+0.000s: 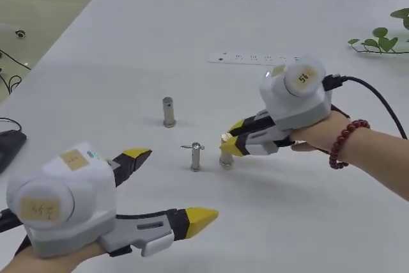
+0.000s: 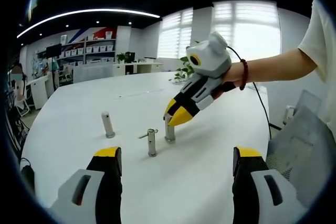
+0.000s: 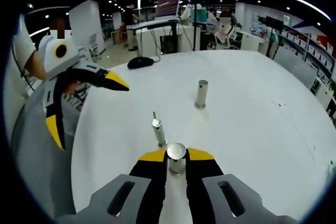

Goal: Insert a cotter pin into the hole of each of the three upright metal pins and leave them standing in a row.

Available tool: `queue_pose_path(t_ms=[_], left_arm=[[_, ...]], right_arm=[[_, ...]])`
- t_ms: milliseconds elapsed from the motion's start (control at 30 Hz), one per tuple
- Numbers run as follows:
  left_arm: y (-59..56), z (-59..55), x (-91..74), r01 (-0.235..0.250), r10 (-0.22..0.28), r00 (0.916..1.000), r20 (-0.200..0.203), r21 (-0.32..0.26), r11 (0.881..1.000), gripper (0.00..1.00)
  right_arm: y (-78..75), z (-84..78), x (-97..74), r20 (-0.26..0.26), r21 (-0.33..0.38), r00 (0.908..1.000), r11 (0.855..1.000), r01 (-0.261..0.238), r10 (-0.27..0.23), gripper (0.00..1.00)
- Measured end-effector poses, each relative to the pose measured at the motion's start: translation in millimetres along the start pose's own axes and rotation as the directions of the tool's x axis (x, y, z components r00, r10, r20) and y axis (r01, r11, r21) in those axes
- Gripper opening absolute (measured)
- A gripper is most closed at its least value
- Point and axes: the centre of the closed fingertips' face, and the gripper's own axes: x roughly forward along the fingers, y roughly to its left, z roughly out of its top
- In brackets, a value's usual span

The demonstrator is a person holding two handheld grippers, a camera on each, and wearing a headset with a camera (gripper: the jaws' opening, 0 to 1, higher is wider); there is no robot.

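In the head view, the right gripper (image 1: 228,147) is pinching the right pin (image 1: 226,160), which is standing on the tabletop (image 1: 128,43). The middle pin (image 1: 195,158) is carrying a cotter pin (image 1: 192,147), and the far pin (image 1: 169,112) is standing apart. In the left gripper view, the left gripper (image 2: 177,153) is holding its fingers (image 2: 108,156) spread and empty. In the right gripper view, the fingers are pressing the right pin from both sides.

White left gripper (image 1: 169,184) and right gripper (image 1: 230,139), yellow-tipped black fingers (image 1: 192,218); red bracelet (image 1: 345,142).

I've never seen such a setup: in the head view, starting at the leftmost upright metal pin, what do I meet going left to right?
Bare metal pin → second metal pin with a cotter pin through it → third metal pin, gripped by the right hand-held gripper → beaded bracelet → plant leaves.
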Motion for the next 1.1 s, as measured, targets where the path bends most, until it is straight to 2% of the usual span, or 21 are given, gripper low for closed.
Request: queue_pose_path(t_ms=[400, 633, 967, 1100], left_arm=[[-7.0, 0.3, -1.3, 0.017, -0.017, 0.9999, -0.001, 0.012, 1.000, 0.87], [-9.8, 1.9, -2.6, 0.022, -0.022, 0.9997, 0.004, 0.025, 0.999, 0.86], [-13.0, 3.0, -2.8, 0.034, -0.034, 0.9994, 0.007, 0.032, 0.999, 0.86], [-14.2, 2.3, -2.3, 0.039, -0.039, 0.9992, 0.003, 0.035, 0.999, 0.86]], right_arm=[[32.0, -7.5, -9.8, -0.002, -0.075, 0.9936, 0.991, -0.113, 0.113, 0.13], [51.6, -15.7, -14.1, -0.004, -0.107, 0.9807, 0.975, -0.195, 0.195, 0.14], [60.6, -23.1, -20.4, 0.006, -0.142, 0.9674, 0.958, -0.250, 0.253, 0.14], [62.5, -26.1, -21.4, 0.003, -0.157, 0.9650, 0.953, -0.258, 0.262, 0.14]])
